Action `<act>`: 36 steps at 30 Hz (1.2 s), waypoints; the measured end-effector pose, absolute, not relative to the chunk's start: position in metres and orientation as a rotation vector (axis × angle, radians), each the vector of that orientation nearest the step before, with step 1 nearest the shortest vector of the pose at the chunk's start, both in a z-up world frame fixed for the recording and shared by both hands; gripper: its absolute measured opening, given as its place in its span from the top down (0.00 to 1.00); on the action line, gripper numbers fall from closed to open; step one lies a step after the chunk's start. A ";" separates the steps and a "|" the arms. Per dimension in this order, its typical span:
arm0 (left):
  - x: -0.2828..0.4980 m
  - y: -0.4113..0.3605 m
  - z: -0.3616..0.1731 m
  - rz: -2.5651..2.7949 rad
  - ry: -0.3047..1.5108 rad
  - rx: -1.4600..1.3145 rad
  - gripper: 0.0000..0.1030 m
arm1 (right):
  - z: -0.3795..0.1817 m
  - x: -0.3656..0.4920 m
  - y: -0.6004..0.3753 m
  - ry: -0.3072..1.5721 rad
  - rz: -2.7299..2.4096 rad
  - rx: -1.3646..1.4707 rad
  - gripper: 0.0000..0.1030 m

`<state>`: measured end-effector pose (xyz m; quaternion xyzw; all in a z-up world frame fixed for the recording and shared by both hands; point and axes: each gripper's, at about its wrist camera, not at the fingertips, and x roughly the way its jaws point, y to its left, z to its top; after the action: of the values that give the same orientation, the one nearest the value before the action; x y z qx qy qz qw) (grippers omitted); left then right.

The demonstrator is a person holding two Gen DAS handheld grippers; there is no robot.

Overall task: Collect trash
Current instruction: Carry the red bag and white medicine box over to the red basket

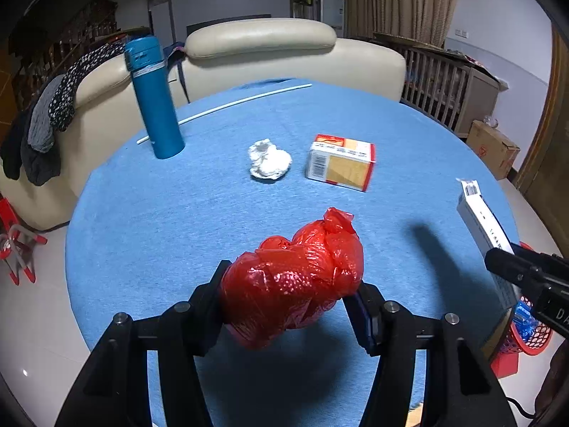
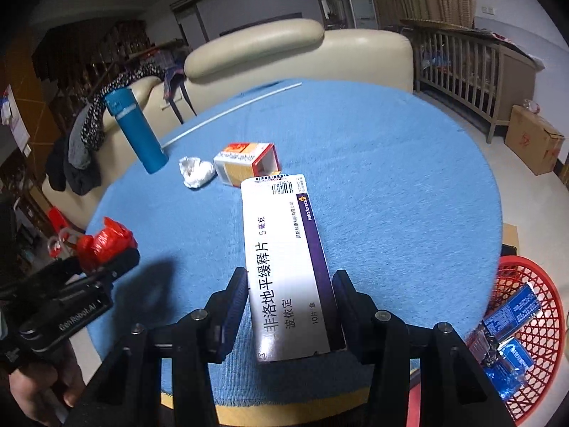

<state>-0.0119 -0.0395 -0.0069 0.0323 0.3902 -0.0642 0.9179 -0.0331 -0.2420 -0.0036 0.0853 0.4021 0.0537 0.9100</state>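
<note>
Round desk [image 1: 177, 213] under a blue cloth, cream sofa [image 1: 259, 49] behind it, and a red mesh basket [image 2: 540, 320] on the floor off to the right of the right fingers. The left gripper [image 1: 290, 299] is held low over the near edge, its fingers [image 1: 209, 295] closed onto a crumpled red plastic bag [image 1: 295, 277]; the bag's long axis runs forward and slightly right, knot end away. The right gripper [image 2: 291, 306] sits level, fingers pressed on both long sides of a white-and-purple medicine box [image 2: 284, 267], which points straight ahead, barcode end farthest out and seemingly lifted off the cloth. Beyond both sets of fingers: a white paper wad [image 1: 268, 160], an orange carton [image 1: 341, 162], a blue flask [image 1: 154, 99] upright to the left
</note>
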 end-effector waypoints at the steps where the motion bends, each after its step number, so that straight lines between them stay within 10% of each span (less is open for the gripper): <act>1: -0.014 -0.043 -0.005 -0.138 0.798 0.073 0.40 | -0.001 -0.036 -0.245 0.820 0.107 0.182 0.50; 36: -0.048 -0.187 0.024 -0.374 0.725 0.278 0.40 | 0.011 -0.100 -0.371 0.692 -0.068 0.370 0.50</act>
<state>-0.0482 -0.1874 0.0240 0.1349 0.3513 -0.1815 0.9085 -0.0998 -0.3710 0.0105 0.1801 0.3370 -0.0333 0.9235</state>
